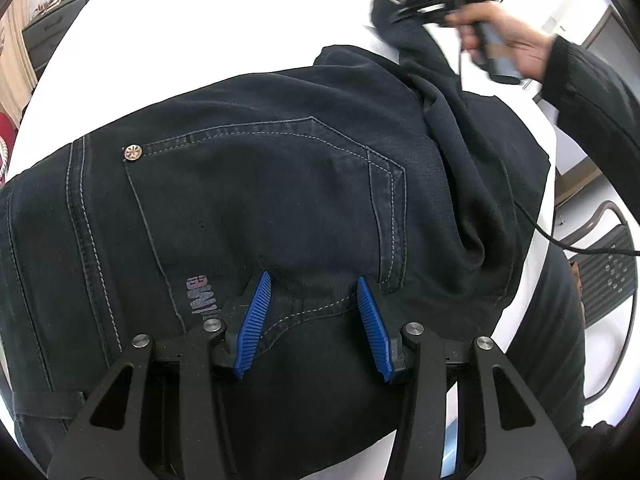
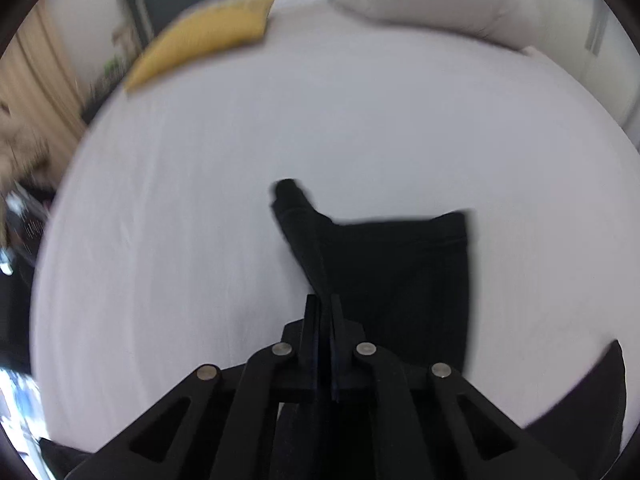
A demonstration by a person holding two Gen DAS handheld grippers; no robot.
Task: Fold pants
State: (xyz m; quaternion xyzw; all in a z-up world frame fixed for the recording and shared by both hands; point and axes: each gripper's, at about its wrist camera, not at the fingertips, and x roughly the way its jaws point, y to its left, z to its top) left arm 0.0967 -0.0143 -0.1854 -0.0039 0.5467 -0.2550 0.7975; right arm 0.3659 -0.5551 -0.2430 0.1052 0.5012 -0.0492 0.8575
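Note:
Dark denim pants (image 1: 280, 184) lie on a white bed (image 1: 200, 20), back pocket and rivet facing up. My left gripper (image 1: 312, 280) stands open just over the seat seam, its blue pads (image 1: 256, 320) apart with only flat fabric under them. At the upper right a hand (image 1: 512, 40) holds my right gripper (image 1: 400, 12), from which a twisted pants leg runs down onto the rest of the pants. In the right wrist view my right gripper (image 2: 325, 298) is shut on a bunched edge of the pants leg (image 2: 400, 264), whose hem end spreads over the sheet (image 2: 240, 160).
A yellow cushion (image 2: 208, 40) and a white pillow (image 2: 432, 0) lie at the far side of the bed. A dark chair (image 1: 604, 276) and a black cable (image 1: 560, 240) are beside the bed's right edge. Furniture stands along the left wall.

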